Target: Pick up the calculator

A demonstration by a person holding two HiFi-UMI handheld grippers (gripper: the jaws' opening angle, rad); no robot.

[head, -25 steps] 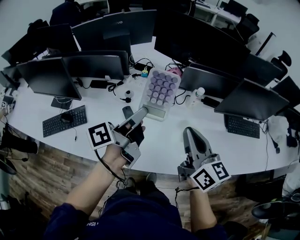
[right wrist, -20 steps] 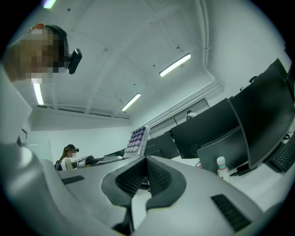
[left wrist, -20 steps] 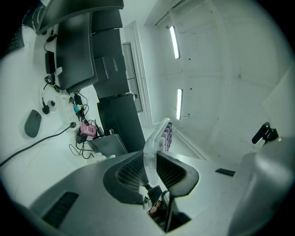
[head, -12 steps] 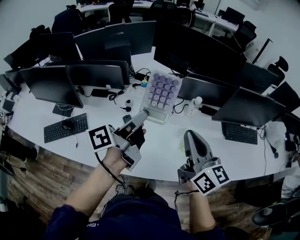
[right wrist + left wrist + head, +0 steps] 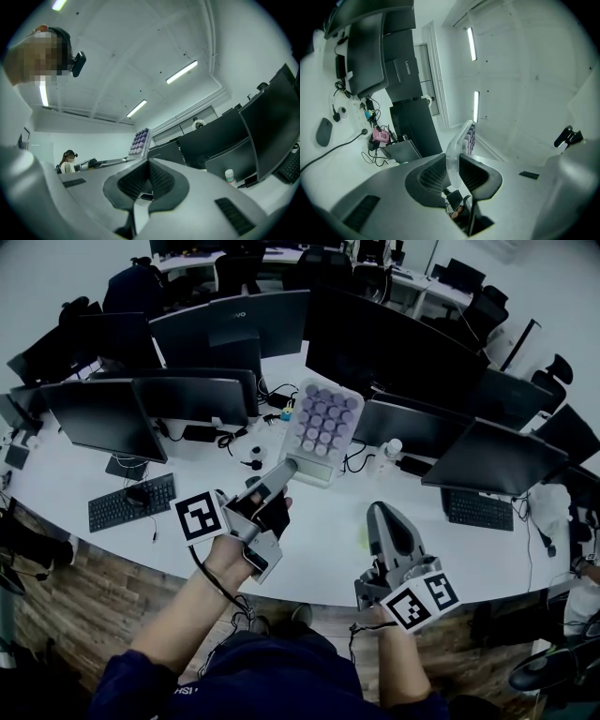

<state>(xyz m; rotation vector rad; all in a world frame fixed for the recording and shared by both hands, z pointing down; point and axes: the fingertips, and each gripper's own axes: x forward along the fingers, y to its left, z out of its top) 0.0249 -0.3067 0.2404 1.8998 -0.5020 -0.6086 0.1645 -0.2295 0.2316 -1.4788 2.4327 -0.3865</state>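
Left gripper (image 5: 284,468) — its jaws are clamped on the near edge of the pale, clear-cased calculator (image 5: 323,426) with round lilac keys. The calculator is held up off the white curved counter (image 5: 319,540), with its keys facing the head view, in front of the row of black monitors (image 5: 403,343).

In the left gripper view, the left gripper (image 5: 453,169) has the calculator (image 5: 456,140) edge-on between its ribbed black pads (image 5: 430,176), and both pads press on the thin rim.

The right gripper (image 5: 382,514) hangs to the right, near the counter's front edge and well apart from the calculator. The right gripper view shows the right gripper (image 5: 148,182) with its jaws together and nothing between them — the calculator (image 5: 140,140) stands beyond its tip.

On the counter lie a black keyboard (image 5: 131,501) at the left and a second black keyboard (image 5: 478,507) at the right. A small white bottle (image 5: 393,448) stands between monitor stands. A dark mouse (image 5: 323,131) and a small pink object (image 5: 380,136) among black cables show in the left gripper view.
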